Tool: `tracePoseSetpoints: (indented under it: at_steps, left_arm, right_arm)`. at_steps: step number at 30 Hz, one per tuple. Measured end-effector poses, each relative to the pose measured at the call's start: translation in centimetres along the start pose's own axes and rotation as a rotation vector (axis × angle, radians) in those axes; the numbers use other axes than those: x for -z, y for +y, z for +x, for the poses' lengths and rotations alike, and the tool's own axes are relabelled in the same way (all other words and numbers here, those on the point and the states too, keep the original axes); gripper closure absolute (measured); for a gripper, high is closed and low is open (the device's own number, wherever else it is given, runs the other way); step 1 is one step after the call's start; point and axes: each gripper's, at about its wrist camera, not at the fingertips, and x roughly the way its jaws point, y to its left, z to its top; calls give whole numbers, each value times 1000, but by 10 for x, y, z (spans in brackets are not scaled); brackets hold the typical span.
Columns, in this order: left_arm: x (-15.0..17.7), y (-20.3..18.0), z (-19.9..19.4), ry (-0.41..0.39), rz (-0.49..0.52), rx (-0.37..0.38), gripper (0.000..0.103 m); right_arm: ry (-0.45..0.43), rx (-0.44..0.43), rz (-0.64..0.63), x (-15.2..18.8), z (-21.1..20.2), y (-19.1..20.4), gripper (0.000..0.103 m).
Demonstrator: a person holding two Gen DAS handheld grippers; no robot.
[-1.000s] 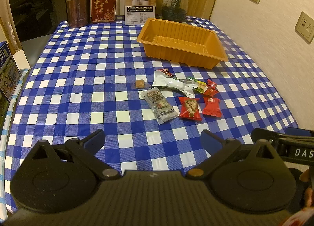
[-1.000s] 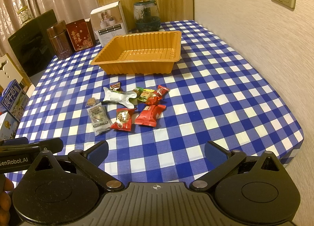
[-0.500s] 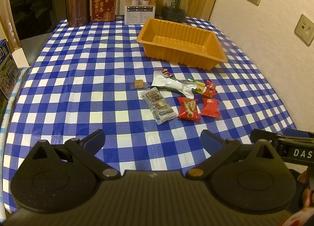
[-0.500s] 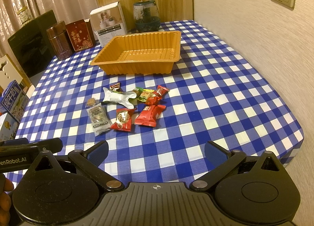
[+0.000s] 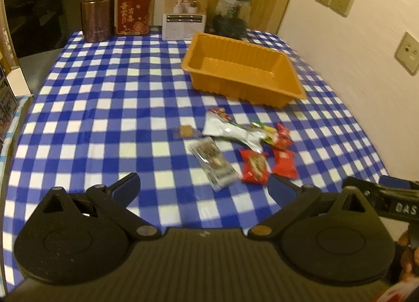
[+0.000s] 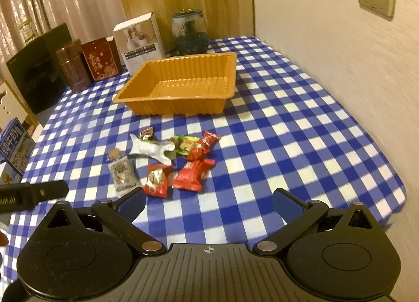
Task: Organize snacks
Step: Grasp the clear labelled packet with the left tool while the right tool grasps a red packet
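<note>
An empty orange tray [image 5: 293, 89] [image 6: 183, 108] stands on the blue checked tablecloth. In front of it lie several snack packets: a silver pouch [image 5: 230, 131] [image 6: 152, 148], a clear packet with brown print [image 5: 213, 161] [image 6: 123, 173], two red packets [image 5: 255, 165] [image 6: 193, 173], a small brown candy [image 5: 186, 131] [image 6: 114, 154] and small green and red sweets [image 6: 191, 143]. My left gripper [image 5: 205, 192] hovers open just short of the packets. My right gripper [image 6: 209, 201] is open too, near the red packets, holding nothing.
Along the table's back edge stand a brown tin [image 5: 97, 11], a red box [image 5: 133, 11], a white box [image 5: 184, 13] and a glass jar [image 5: 231, 15]. A black appliance [image 5: 34, 13] is at the back left. The wall runs along the right; milk cartons [image 6: 13, 147] sit at the left.
Both grippers have moved forward and down toward the snack packets, which now look larger and closer. Nothing on the table has shifted.
</note>
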Motion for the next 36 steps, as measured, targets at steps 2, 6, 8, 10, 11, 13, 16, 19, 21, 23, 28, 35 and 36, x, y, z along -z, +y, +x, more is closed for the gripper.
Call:
tracePoseSetpoints:
  at_steps: [2,6,8,10,11,13,16,19,21,23,28,35,36]
  left_arm:
    - [-6,7,11,7,-2,-10,1]
    - [-10,17,36,12,11,-26,1]
    - [-10,20,49,10,8,-35,1]
    - [-11,23,63,17,-1,-27,5]
    - [-11,24,69,23,-4,-25,5]
    - [-12,26,81,29,-10,-18,7]
    - [-13,26,94,42,-18,14,13]
    - [-15,23,106,44,-18,17,14]
    - [-15,22,113,43,-18,19,15]
    - [-14,21,118,44,-18,18,15]
    - [-14,14,131,57,-4,28,15]
    - [-12,6,142,68,40,31,21]
    - [-11,5,143,69,57,26,22]
  right_arm:
    - [-9,-14,1,-3,10,0,0]
    - [-22,-29,-1,-5,34,-1,16]
    - [-3,-36,15,-5,49,-3,20]
    - [5,-31,23,-5,63,-4,23]
    - [8,-32,25,-5,70,-4,26]
    - [12,-43,33,-5,81,-5,30]
    - [16,-60,45,-7,96,-4,34]
    - [29,-57,42,-9,111,-2,40]
    - [41,-50,48,-9,120,-1,45]
    - [57,-52,57,-10,128,-1,47]
    - [84,-37,44,-9,140,2,57]
    - [83,-9,17,-6,138,1,70]
    - [82,-5,18,-5,137,0,70]
